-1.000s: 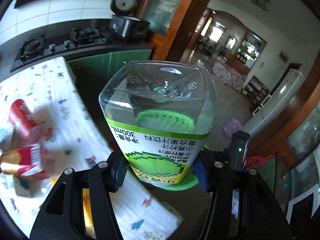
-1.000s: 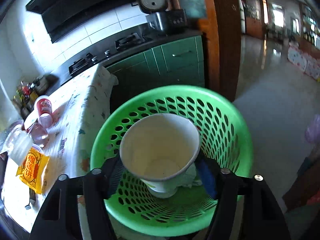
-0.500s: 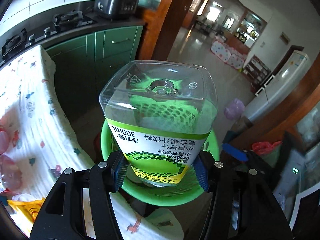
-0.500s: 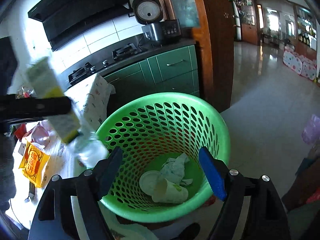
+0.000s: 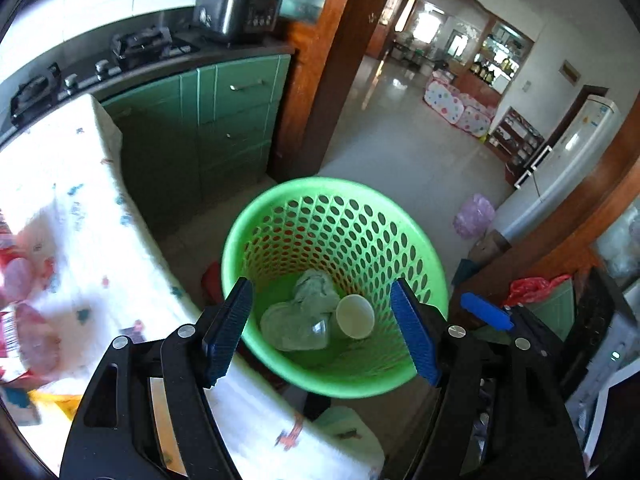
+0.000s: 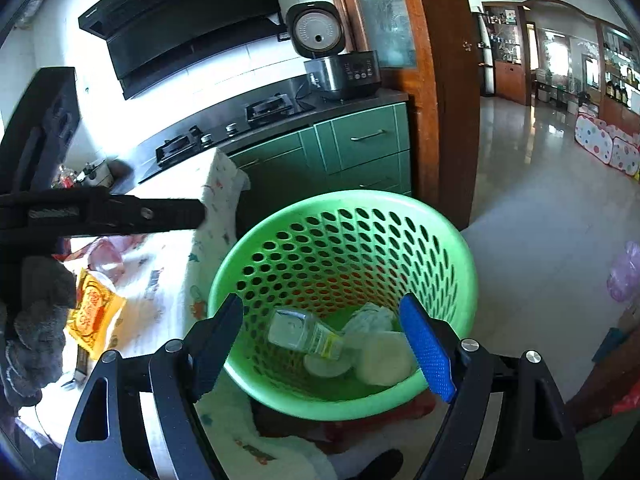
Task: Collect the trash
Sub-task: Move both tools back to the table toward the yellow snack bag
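Observation:
A green perforated basket stands on the floor beside the table. Inside lie a clear plastic bottle, a paper cup, a crumpled tissue and a round lid. My left gripper is open and empty above the basket. My right gripper is open and empty above the basket too. The left gripper's black body crosses the right wrist view at the left.
A table with a patterned white cloth sits left of the basket, holding a yellow packet and red wrappers. Green cabinets and a wooden door frame stand behind. Tiled floor opens to the right.
My left gripper opened and the clear bottle dropped into the basket. My right gripper let go of the paper cup earlier; it lies in the basket.

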The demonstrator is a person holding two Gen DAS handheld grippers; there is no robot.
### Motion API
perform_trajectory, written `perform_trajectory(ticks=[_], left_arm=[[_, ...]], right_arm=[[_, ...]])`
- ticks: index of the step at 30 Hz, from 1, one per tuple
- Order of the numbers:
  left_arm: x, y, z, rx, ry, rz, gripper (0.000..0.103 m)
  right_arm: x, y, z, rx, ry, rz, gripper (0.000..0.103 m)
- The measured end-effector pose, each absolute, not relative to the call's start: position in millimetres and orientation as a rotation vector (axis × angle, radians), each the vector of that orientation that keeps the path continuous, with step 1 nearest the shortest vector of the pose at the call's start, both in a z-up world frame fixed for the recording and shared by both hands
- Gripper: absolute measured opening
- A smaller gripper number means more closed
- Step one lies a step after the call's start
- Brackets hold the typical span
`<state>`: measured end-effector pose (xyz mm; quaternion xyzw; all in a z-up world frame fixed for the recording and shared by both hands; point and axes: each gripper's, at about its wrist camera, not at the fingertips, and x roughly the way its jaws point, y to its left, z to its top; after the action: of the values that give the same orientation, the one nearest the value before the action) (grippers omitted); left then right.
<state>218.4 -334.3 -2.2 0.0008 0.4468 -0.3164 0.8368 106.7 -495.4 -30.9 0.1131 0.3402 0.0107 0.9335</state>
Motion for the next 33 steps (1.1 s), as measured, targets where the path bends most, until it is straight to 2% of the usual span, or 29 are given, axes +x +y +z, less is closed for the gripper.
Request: perform_trajectory(ticks=[14,24,33], left_arm=[[171.0,-183.8,42.3,-0.059,0.839,-0.454,0.071],[143.8,-90.9,22.6,-0.149,0.844,-0.310,0.071],[134.3,-45.1,3.9,-0.199,0.873,-0.249,0.071]], right_arm=[[104.2,-394.4,-9.1,0.157,0.704,0.261,0.077],[122.7,-299.6,-11.9,0.125,0.736,0.476,0.077],[151.2,-248.6,-28.5,0.099,0.784,0.508,0.077]])
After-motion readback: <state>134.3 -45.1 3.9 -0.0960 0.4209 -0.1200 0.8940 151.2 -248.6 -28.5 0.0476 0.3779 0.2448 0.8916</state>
